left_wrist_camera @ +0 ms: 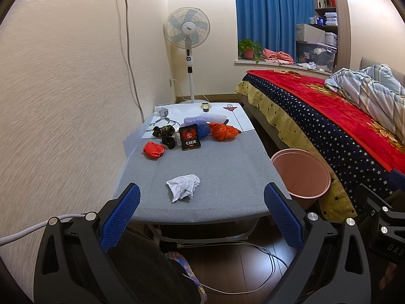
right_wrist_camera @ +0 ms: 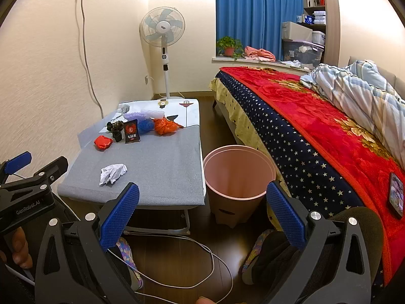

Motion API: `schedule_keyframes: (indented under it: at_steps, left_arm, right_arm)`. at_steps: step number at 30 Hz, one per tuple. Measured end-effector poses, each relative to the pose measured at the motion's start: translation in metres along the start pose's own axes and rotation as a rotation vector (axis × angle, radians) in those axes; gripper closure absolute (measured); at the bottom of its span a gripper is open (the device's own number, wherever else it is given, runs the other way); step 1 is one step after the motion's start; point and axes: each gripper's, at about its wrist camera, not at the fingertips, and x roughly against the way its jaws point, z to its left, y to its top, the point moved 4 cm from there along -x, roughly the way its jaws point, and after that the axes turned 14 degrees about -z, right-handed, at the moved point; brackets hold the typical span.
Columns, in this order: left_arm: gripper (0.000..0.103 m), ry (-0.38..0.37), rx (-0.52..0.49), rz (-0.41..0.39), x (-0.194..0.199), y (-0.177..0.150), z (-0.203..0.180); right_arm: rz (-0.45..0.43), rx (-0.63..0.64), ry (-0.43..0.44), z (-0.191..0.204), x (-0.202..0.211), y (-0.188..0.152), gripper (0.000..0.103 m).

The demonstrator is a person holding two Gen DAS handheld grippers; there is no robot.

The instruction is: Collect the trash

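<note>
A: Left gripper (left_wrist_camera: 202, 205), status?

B: Fingers (left_wrist_camera: 121, 215) spread wide, nothing between them. It hangs off the near edge of the grey surface (left_wrist_camera: 222, 162), lined up on the crumpled white paper (left_wrist_camera: 183, 187) lying alone near that edge.

A: Right gripper (right_wrist_camera: 202, 206)?

B: Fingers (right_wrist_camera: 286, 215) also wide apart, empty, aimed at the pink bin (right_wrist_camera: 239, 174). Bin sits on the floor between the surface and the bed (right_wrist_camera: 316, 116).

A: Remaining trash?

B: Clustered at the far end: red wrapper (left_wrist_camera: 153, 150), black snack packet (left_wrist_camera: 189, 136) with a red emblem and white Chinese characters, "七" the only one I can make out. Behind it a blue bag (left_wrist_camera: 203, 129), orange bag (left_wrist_camera: 224, 131), dark patterned wrapper (left_wrist_camera: 164, 131).

A: Other writing?

B: "GenRobot.AI" on the left gripper's body in the right wrist view. Fan (right_wrist_camera: 162, 29) hub label too small to read.
</note>
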Motion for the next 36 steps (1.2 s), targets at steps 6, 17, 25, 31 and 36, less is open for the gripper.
schedule_keyframes:
  at_steps: [6, 17, 25, 31, 36]
  left_arm:
    - [0.008, 0.000, 0.001, -0.001, 0.0003, 0.0000, -0.0001]
    - [0.008, 0.000, 0.001, 0.000, 0.0003, 0.0003, 0.0000]
    - [0.008, 0.000, 0.001, -0.001, 0.0004, 0.0003, 0.0000]
    - [0.008, 0.000, 0.001, -0.001, 0.0004, 0.0002, 0.0000]
    - [0.008, 0.001, 0.000, -0.001, 0.0003, -0.0001, 0.0000]
  right_arm:
    - [0.002, -0.003, -0.001, -0.0018, 0.0005, -0.0007, 0.005]
    - [0.000, -0.002, 0.000, -0.0029, -0.0005, 0.0010, 0.005]
    - [-0.004, -0.002, -0.003, -0.0033, 0.0002, 0.0017, 0.005]
    - [-0.005, -0.002, -0.005, -0.0035, 0.0004, 0.0023, 0.005]
    - [-0.006, -0.003, -0.007, -0.0043, 0.0004, 0.0030, 0.005]
